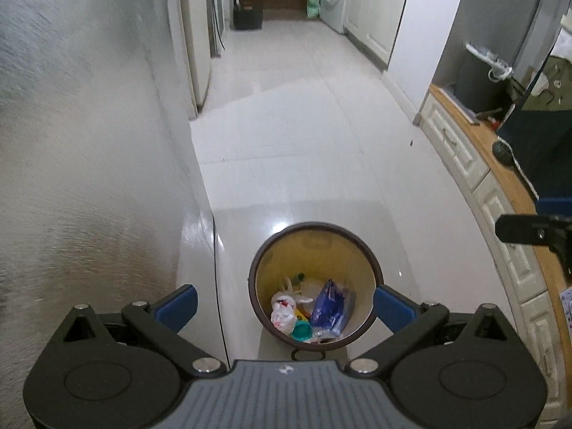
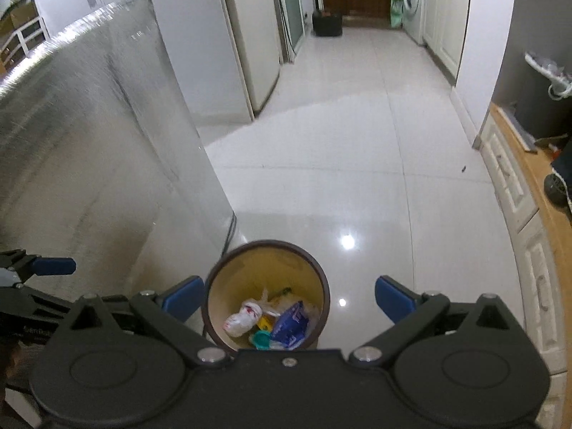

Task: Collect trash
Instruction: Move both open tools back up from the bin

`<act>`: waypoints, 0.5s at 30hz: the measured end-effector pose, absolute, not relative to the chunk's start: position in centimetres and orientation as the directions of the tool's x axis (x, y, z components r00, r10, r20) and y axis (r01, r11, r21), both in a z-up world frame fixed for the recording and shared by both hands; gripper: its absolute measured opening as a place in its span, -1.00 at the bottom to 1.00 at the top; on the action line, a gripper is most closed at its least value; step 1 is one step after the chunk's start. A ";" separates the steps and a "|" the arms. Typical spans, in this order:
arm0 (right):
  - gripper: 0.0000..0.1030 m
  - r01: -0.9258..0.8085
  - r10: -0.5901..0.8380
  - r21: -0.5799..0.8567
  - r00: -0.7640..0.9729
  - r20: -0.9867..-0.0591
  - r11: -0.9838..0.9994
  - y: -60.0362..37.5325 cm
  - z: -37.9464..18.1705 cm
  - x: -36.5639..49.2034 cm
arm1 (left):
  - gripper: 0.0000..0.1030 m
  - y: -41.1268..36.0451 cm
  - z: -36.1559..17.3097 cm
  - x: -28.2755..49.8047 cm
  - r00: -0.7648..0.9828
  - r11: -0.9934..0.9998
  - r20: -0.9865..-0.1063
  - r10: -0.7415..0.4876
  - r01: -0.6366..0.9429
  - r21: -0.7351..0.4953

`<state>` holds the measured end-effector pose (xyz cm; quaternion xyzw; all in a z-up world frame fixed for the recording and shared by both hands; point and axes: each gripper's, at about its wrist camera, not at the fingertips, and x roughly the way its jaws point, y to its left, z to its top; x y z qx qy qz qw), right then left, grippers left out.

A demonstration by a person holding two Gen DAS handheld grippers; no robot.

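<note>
Both wrist cameras look steeply down (side by side) over the bin [image 1: 316,282].

The floor [image 1: 304,125] is white tile, very shiny, with bright light spots on it. The big fridge side [image 1: 89,143] looks like brushed metal, dull and streaky. The trash bin [image 1: 316,236] looks like smooth plastic, brown at the rim and yellow inside. In it lie a crinkly white plastic bag [image 1: 282,309], a shiny blue wrapper [image 1: 330,307] and a smooth green lid [image 1: 302,330]. The counter top [image 1: 475,143] is light wood. The gripper fingers [image 1: 178,304] have matt blue pads.
</note>
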<state>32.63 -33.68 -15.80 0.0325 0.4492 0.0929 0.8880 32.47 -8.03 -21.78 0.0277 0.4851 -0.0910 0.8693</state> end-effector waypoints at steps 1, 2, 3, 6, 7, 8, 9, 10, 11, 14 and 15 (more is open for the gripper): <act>1.00 -0.136 0.196 0.142 0.588 -0.785 0.980 -33.5 -15.5 32.1 | 1.00 -8.0 -21.3 32.1 0.522 0.982 -0.843 -0.131 0.182 -0.040; 1.00 -0.137 0.196 0.142 0.599 -0.777 0.980 -33.4 -15.0 31.5 | 1.00 -8.0 -20.8 31.7 0.530 0.983 -0.838 -0.132 0.180 -0.041; 1.00 -0.139 0.196 0.140 0.608 -0.769 0.980 -33.3 -14.5 30.9 | 1.00 -7.9 -20.2 31.2 0.541 0.983 -0.830 -0.134 0.178 -0.042; 1.00 -0.142 0.192 0.130 0.643 -0.742 0.981 -32.7 -13.0 29.0 | 1.00 -7.7 -18.7 29.9 0.570 0.984 -0.811 -0.136 0.176 -0.041; 1.00 -0.141 0.189 0.128 0.653 -0.733 0.982 -32.6 -12.6 28.5 | 1.00 -7.6 -18.3 29.5 0.578 0.983 -0.805 -0.136 0.177 -0.039; 1.00 -0.139 0.187 0.127 0.663 -0.725 0.982 -32.5 -12.2 27.9 | 1.00 -7.6 -17.9 29.0 0.587 0.983 -0.798 -0.136 0.178 -0.037; 1.00 -0.136 0.185 0.126 0.670 -0.719 0.983 -32.4 -11.9 27.4 | 1.00 -7.4 -17.5 28.4 0.596 0.983 -0.791 -0.139 0.179 -0.037; 1.00 -0.131 0.180 0.124 0.678 -0.713 0.984 -32.3 -11.6 26.9 | 1.00 -7.3 -17.1 27.9 0.606 0.983 -0.783 -0.141 0.180 -0.038; 1.00 -0.127 0.175 0.120 0.686 -0.706 0.985 -32.2 -11.3 26.3 | 1.00 -7.1 -16.8 27.4 0.614 0.983 -0.776 -0.143 0.179 -0.040; 1.00 -0.118 0.157 0.103 0.710 -0.687 0.988 -32.1 -10.6 24.7 | 1.00 -6.7 -15.7 25.9 0.640 0.984 -0.754 -0.148 0.171 -0.047; 1.00 -0.116 0.152 0.097 0.716 -0.681 0.988 -32.1 -10.4 24.2 | 1.00 -6.5 -15.3 25.4 0.649 0.984 -0.746 -0.149 0.169 -0.050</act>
